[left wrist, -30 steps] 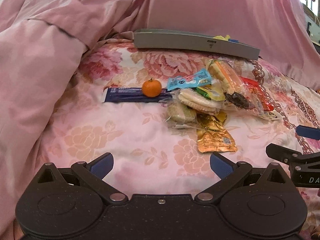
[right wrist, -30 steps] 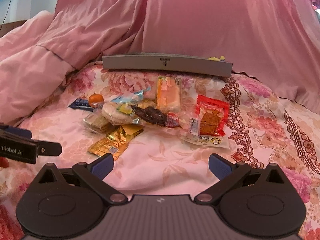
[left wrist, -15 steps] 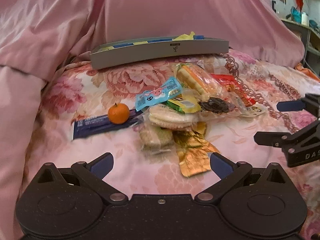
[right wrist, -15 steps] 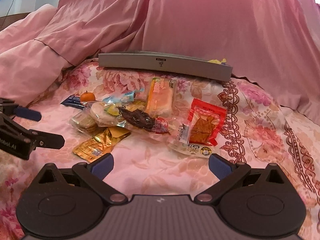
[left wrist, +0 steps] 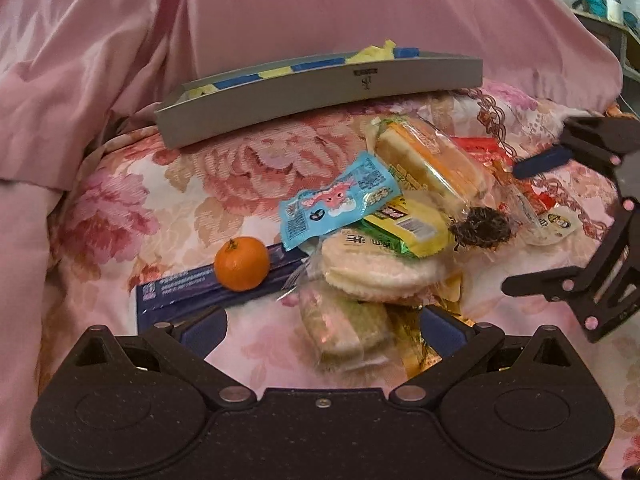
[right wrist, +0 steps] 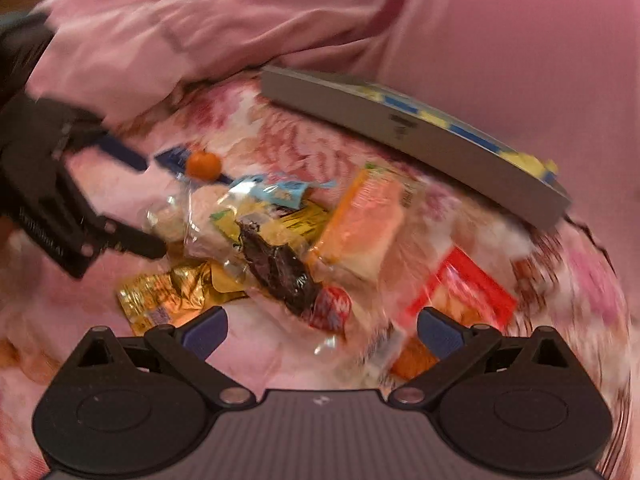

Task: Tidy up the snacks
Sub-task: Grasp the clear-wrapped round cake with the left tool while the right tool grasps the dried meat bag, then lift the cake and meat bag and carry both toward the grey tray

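Note:
A pile of wrapped snacks lies on the floral bedspread. In the left wrist view I see a small orange [left wrist: 241, 263] on a dark blue packet [left wrist: 192, 288], a light blue pouch [left wrist: 340, 204], a round rice cracker pack [left wrist: 380, 270], a sandwich cake pack [left wrist: 432, 164] and a greenish biscuit pack [left wrist: 344, 326]. My left gripper [left wrist: 323, 326] is open, its fingers either side of the biscuit pack. My right gripper [right wrist: 322, 330] is open just above the dark dried-fruit pack [right wrist: 280, 266] and a red packet [right wrist: 466, 294]. The right wrist view is blurred.
A grey tray [left wrist: 320, 96] with blue and yellow items stands at the back, also in the right wrist view [right wrist: 420, 136]. Pink bedding [left wrist: 100, 60] rises behind and at the left. A gold foil pouch [right wrist: 168, 296] lies at the pile's near edge.
Both grippers have moved forward and down to the snack pile. The left one now straddles the biscuit pack; the right one has tilted and is moving fast.

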`<state>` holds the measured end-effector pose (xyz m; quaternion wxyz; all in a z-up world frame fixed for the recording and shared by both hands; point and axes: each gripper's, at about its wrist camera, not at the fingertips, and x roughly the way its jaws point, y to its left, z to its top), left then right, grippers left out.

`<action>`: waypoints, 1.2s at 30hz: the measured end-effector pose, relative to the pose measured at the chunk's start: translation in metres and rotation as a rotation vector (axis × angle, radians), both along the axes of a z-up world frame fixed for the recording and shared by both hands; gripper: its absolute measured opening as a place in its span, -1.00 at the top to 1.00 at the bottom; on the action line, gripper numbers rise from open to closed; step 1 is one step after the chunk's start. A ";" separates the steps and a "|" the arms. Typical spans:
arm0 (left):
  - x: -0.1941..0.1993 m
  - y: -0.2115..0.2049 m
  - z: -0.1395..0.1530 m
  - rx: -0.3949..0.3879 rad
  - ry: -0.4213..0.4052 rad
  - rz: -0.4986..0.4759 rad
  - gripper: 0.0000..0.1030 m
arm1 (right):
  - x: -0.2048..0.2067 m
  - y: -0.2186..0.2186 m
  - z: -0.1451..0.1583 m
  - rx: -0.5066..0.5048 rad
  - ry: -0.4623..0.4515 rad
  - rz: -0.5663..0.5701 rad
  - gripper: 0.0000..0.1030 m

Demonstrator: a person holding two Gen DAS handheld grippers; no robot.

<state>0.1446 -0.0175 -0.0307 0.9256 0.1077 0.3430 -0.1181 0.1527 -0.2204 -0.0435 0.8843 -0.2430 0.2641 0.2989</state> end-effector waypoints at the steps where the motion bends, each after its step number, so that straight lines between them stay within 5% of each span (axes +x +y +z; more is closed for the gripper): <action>1: 0.002 -0.001 -0.001 0.011 0.005 -0.010 -0.98 | 0.003 0.002 -0.001 -0.022 -0.006 0.024 -0.98; 9: 0.010 -0.008 -0.004 0.027 0.014 -0.057 -0.84 | 0.021 0.011 -0.001 -0.099 0.004 0.102 -0.66; 14: 0.016 -0.007 -0.010 0.057 0.036 -0.025 -0.48 | 0.021 0.007 -0.001 -0.067 0.035 0.093 -0.39; 19: 0.018 0.002 -0.012 -0.007 0.073 0.030 -0.10 | 0.019 0.003 0.003 -0.016 0.068 0.047 -0.30; 36: -0.029 0.015 -0.011 -0.043 0.107 0.120 0.00 | -0.014 0.005 -0.005 0.039 0.133 -0.116 -0.16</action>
